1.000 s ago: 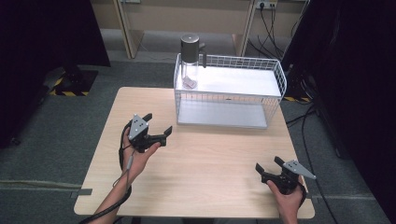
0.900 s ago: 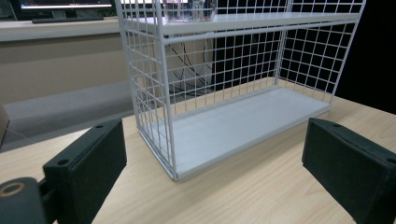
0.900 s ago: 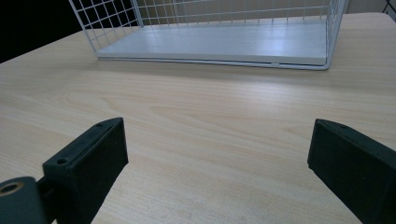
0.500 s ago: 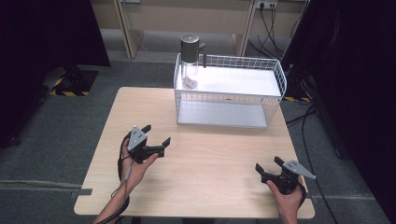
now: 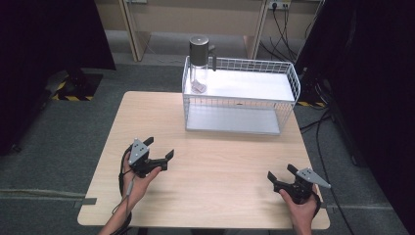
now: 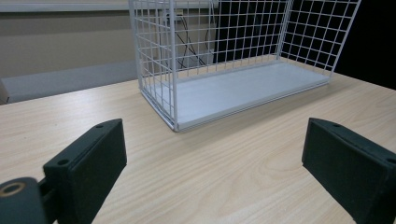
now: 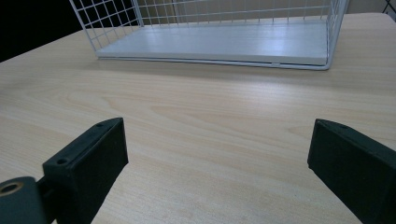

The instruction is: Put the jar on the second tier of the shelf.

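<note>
Here, wire basket [image 5: 240,98] well ahead of left tool [image 5: 159,149], both tools' jaws apart, empty

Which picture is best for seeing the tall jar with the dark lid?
The high view: the jar stands upright on the white wire rack's top shelf, left end. Both gripper views show the rack's lower part.
</note>
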Available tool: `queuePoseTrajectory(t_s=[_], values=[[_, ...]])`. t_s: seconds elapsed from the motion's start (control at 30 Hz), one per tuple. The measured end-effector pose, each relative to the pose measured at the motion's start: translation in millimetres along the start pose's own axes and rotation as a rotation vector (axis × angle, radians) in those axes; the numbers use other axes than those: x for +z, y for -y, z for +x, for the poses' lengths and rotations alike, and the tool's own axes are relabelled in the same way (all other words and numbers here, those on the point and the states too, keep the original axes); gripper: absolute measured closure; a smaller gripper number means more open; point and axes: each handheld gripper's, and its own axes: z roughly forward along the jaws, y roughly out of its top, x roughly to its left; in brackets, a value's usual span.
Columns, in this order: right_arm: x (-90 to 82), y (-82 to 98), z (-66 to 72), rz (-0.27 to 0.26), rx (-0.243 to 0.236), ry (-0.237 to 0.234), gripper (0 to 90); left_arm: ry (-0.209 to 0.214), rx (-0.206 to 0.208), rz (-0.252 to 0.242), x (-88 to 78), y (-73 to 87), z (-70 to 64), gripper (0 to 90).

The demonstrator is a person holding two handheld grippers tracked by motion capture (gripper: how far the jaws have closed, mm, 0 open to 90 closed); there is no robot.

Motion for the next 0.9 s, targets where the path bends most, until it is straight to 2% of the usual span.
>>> queuePoseTrajectory(t_s=[0.53,0.9], values=[[0.1,0.0,0.3,0.001,-0.001,0.0,5.1,-0.028,-0.031,0.026,-16.0,25.7,9.1,6.1],[0.2,0.0,0.5,0.001,-0.002,0.0,5.1,-0.046,-0.048,0.033,-24.0,37.9,15.1,6.1]])
